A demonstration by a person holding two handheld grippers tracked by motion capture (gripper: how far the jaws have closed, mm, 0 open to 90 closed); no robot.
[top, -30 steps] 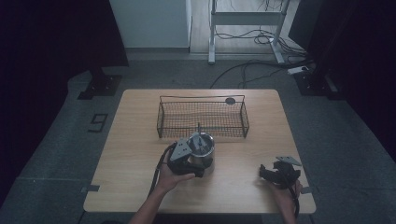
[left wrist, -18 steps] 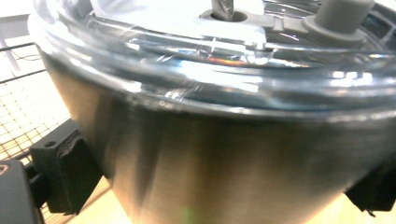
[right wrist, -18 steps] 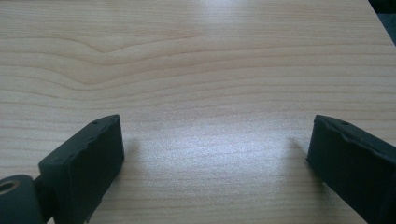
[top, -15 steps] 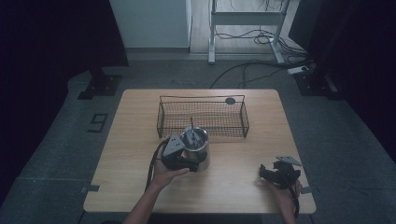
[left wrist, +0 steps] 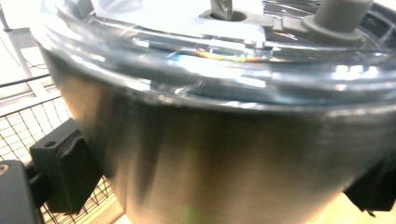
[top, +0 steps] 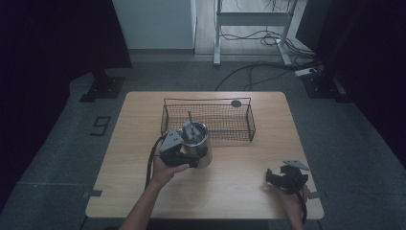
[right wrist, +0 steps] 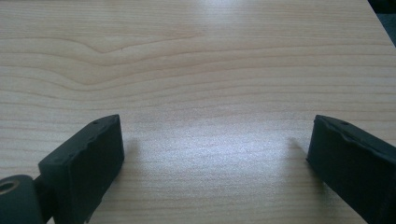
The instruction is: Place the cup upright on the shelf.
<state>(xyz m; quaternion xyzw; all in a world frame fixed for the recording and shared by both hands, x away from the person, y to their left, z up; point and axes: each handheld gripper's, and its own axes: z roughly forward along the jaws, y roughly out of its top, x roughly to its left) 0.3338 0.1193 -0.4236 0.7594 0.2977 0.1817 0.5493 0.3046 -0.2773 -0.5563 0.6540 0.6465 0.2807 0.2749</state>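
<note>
Pot (top: 197,143), steel with a glass lid (left wrist: 196,42), sits clamped between the left gripper (top: 184,154)'s jaws, just near of the wire basket (top: 208,120) on the table (top: 239,191); the right gripper (top: 286,177) rests far right, jaws wide apart, holding nothing. Smooth curved steel could slip from the pads; the lid could slide off if tilted.

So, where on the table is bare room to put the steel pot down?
Bare wood lies between the steel pot in the left tool and the right tool, and along the table's left edge. It is crowded at the back middle, where the wire basket stands.
</note>
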